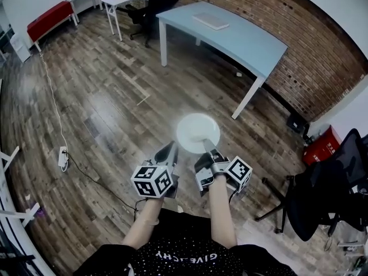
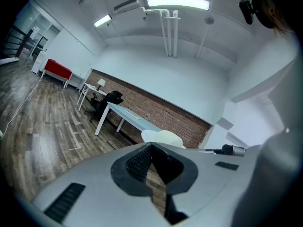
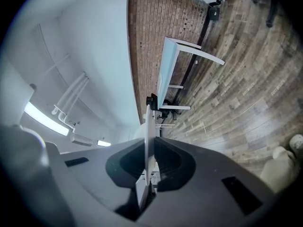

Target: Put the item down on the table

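Floor (image 1: pixel 115 96) of wood planks across the head view, brick wall (image 1: pixel 299 50) along its edge from 12 to 3 o'clock. Pale blue table (image 1: pixel 241 39) at 1 o'clock, standing by that wall. Black office chair (image 1: pixel 322 194) at 4 o'clock. White keyboard (image 1: pixel 210 20) lying on the table's far end. Round white plate (image 1: pixel 197 132) near the centre, up in the air over the floor, well apart from the table and not resting on it. Right gripper (image 1: pixel 208 148) at 6 o'clock of the plate, jaws clamped on its rim, the thin edge pinched between ribbed pads. Left gripper (image 1: pixel 171 148) just beside, at 9 o'clock of the right one, jaws pressed together with nothing between them, tips near the plate's rim; contact there impossible to tell.
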The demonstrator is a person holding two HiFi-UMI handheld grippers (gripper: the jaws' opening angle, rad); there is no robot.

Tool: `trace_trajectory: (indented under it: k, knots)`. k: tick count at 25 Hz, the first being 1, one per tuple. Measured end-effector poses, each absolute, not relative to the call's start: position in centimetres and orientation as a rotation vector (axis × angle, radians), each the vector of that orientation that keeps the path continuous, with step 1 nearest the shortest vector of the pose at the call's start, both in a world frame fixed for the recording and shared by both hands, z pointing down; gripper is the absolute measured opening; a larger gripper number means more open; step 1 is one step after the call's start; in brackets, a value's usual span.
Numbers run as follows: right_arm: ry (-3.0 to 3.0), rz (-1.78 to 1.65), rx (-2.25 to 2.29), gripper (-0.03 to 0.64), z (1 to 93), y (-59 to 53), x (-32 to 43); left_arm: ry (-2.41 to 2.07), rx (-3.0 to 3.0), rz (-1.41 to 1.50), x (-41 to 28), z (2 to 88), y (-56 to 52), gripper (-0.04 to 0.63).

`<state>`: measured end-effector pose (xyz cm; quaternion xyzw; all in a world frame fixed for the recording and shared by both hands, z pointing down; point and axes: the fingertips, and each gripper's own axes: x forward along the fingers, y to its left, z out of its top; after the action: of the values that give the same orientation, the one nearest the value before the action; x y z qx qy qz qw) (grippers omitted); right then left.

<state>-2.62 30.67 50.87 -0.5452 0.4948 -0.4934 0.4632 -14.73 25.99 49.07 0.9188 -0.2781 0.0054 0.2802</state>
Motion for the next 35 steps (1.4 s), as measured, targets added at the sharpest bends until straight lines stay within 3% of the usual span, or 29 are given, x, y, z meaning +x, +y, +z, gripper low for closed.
trace_trajectory:
  k: [7,27,35]
  knots:
    - [1.182,-1.254,-1.353,0.031,52.6,27.1,-1.3,-0.762,2.412,0.017,-13.5,50.7,21.1,0.011]
    - [1.157,-1.134,-1.373,0.031,48.1,0.4,12.9,-0.661,2.485,0.024,1.2,46.7,-7.1,0.011]
    - [1.115,-1.129,-1.402,0.031,49.0,-5.5,18.0,-0.607,2.481,0.072,6.7,47.9,-13.2,0.011]
